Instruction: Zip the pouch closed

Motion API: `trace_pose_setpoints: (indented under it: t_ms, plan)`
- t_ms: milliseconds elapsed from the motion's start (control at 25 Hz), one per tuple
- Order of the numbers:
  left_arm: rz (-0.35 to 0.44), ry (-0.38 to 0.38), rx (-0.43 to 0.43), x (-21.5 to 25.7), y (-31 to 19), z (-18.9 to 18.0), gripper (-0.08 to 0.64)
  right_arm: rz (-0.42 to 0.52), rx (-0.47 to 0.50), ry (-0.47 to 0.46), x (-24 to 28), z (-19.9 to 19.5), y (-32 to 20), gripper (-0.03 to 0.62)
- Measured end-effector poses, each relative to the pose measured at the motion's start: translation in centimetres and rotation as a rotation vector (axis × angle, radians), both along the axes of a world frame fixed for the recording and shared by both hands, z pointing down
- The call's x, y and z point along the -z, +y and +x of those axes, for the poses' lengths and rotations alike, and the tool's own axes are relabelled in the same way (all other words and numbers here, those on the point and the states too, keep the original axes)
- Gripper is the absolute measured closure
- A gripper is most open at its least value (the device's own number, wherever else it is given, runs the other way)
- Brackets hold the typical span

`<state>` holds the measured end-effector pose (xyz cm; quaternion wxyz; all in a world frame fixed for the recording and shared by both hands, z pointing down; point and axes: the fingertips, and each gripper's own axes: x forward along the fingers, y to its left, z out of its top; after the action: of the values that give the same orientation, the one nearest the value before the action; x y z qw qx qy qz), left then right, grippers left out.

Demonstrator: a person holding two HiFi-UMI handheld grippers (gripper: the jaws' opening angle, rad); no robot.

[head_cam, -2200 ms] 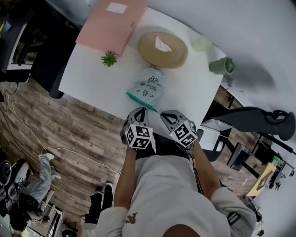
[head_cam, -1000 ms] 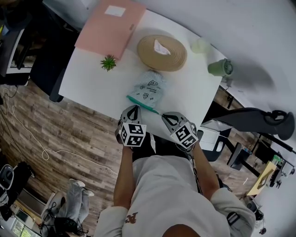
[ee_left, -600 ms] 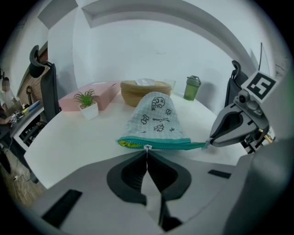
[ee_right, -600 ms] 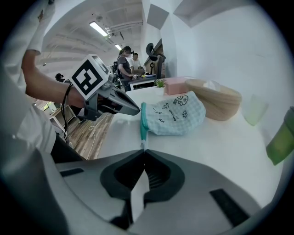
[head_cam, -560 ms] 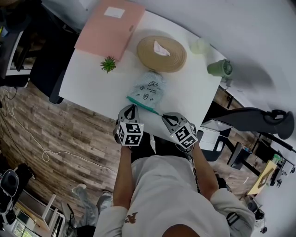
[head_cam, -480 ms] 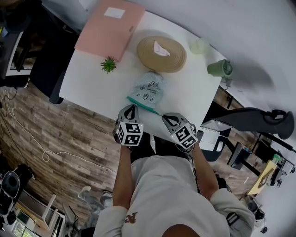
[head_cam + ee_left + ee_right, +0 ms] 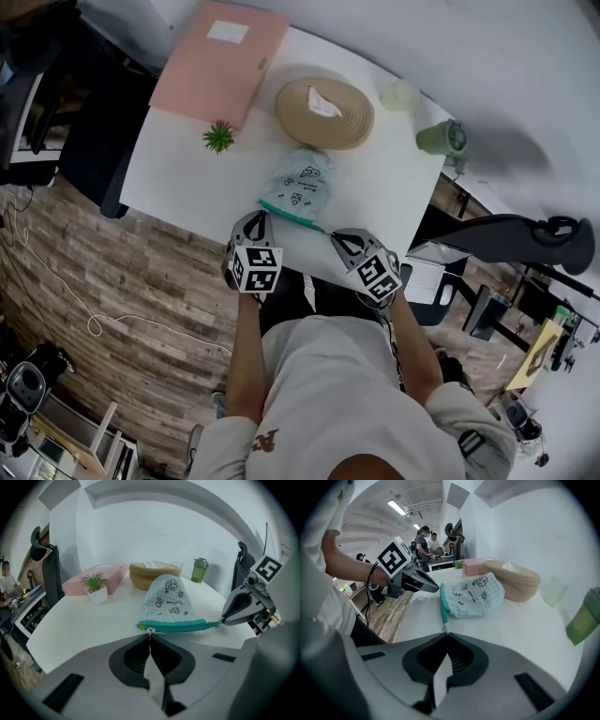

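A pale checked pouch point(image 7: 302, 181) with small drawings lies on the white table point(image 7: 178, 159), its teal zipper point(image 7: 180, 626) along the near edge. My left gripper point(image 7: 261, 214) is shut on the small metal zipper pull point(image 7: 150, 631) at the zipper's left end. The teal teeth look joined along the whole length. My right gripper point(image 7: 335, 234) is shut on the zipper's end tab point(image 7: 445, 627) at the other end. In the left gripper view the right gripper point(image 7: 222, 620) shows at the right, pinching that end. In the right gripper view the left gripper point(image 7: 438, 589) sits at the pouch's far corner.
A pink folder point(image 7: 220, 58), a small potted plant point(image 7: 218, 138) and a round woven basket point(image 7: 324, 100) stand behind the pouch. A pale cup point(image 7: 401, 94) and a green cup point(image 7: 439, 139) are at the far right. A black chair point(image 7: 511, 239) stands beside the table's right edge.
My left gripper has slid leftward along the zipper to the pouch's left corner, drawing the pull with it. The right gripper has held still on the other end.
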<state>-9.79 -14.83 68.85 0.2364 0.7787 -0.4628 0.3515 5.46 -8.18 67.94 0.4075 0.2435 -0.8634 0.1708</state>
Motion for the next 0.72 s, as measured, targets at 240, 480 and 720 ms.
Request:
trace_pose_setpoints:
  t_ms: [240,480,720]
  plan:
    - [-0.003,-0.009,-0.025,-0.5,-0.3,-0.6,0.56,0.001,-0.028,0.017,-0.1,0.0,-0.3,0.59]
    - [-0.012,-0.006,-0.094,-1.4,0.2,-0.2,0.56,0.006,-0.067,0.075,-0.7,0.0,-0.1,0.588]
    - [-0.005,0.007,-0.115,-1.5,0.4,-0.3,0.547,0.015,-0.134,0.087,-0.8,-0.2,-0.1,0.55]
